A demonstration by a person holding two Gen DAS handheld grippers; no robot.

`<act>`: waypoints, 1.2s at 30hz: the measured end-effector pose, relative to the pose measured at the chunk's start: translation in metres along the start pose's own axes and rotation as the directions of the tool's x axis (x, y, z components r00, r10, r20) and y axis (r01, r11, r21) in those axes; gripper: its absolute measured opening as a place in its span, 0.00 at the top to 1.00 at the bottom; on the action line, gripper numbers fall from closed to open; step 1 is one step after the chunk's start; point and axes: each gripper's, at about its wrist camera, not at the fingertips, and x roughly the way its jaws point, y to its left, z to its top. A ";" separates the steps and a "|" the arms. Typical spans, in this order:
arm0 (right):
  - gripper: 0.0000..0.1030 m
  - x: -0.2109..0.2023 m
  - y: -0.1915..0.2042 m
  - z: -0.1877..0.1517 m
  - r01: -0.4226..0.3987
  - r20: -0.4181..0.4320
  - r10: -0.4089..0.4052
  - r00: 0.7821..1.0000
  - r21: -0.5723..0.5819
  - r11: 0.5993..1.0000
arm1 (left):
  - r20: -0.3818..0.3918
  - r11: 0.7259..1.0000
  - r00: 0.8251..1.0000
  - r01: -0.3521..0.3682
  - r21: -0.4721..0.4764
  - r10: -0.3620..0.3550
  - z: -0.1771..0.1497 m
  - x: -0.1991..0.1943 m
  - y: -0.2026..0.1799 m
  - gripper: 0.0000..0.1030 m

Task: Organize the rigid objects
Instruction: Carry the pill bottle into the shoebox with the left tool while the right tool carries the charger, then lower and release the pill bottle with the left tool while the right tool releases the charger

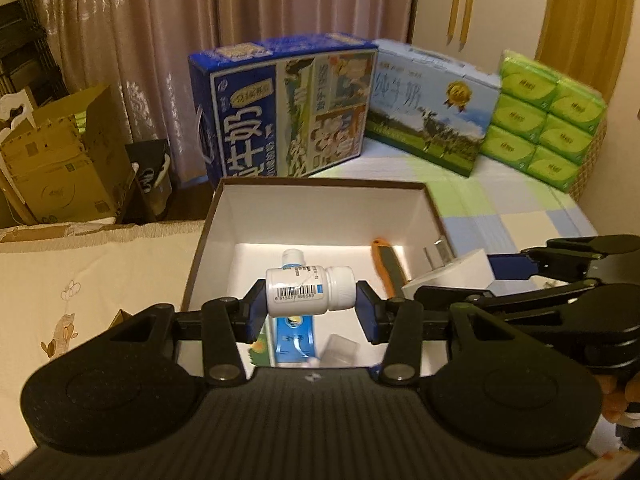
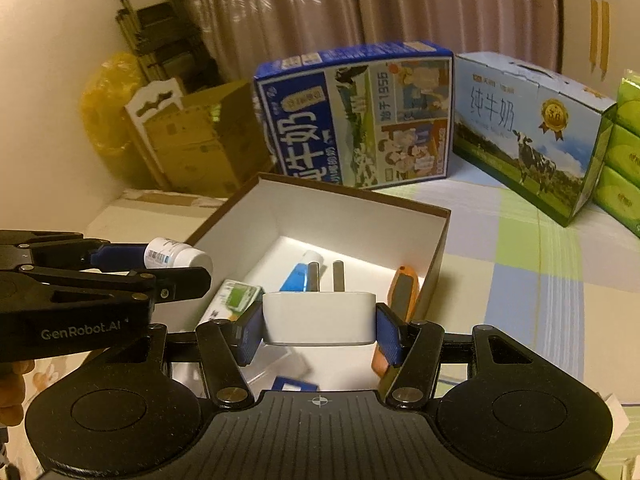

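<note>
My left gripper (image 1: 311, 316) is shut on a white pill bottle (image 1: 310, 291), held sideways by its ends above the near rim of an open brown box with a white inside (image 1: 320, 208). The right gripper (image 2: 319, 334) is shut on a white plug adapter (image 2: 319, 320) with two metal prongs pointing away, also over the box (image 2: 360, 220). Each gripper shows in the other's view: the right one (image 1: 452, 278) with the adapter (image 1: 460, 272), the left one (image 2: 176, 266) with the bottle (image 2: 178, 254). Inside the box lie a blue tube (image 2: 298, 274), an orange-handled tool (image 2: 402, 292) and a small green-white pack (image 2: 236, 298).
Behind the box stand a dark blue milk carton case (image 1: 288, 108), a light blue milk case (image 1: 432, 108) and a pack of green tissues (image 1: 548, 120) on the checked bedsheet (image 1: 520, 216). Cardboard boxes (image 1: 60, 160) and a folded black ladder (image 2: 160, 28) are off to the left by the curtain.
</note>
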 end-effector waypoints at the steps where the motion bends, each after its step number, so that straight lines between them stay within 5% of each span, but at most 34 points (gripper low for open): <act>1: 0.47 0.004 0.000 0.001 0.005 -0.008 -0.005 1.000 0.004 1.000 | -0.008 1.000 1.000 0.002 0.004 -0.001 0.002 0.006 0.003 0.59; 22: 0.47 0.109 0.001 0.008 0.123 -0.179 -0.131 0.975 -0.055 0.991 | -0.167 0.999 0.985 0.047 0.020 -0.043 0.006 0.102 0.043 0.59; 36: 0.47 0.108 -0.016 0.024 0.121 -0.103 -0.122 0.987 -0.011 0.993 | -0.174 0.997 0.982 0.076 0.017 -0.071 0.012 0.113 0.046 0.59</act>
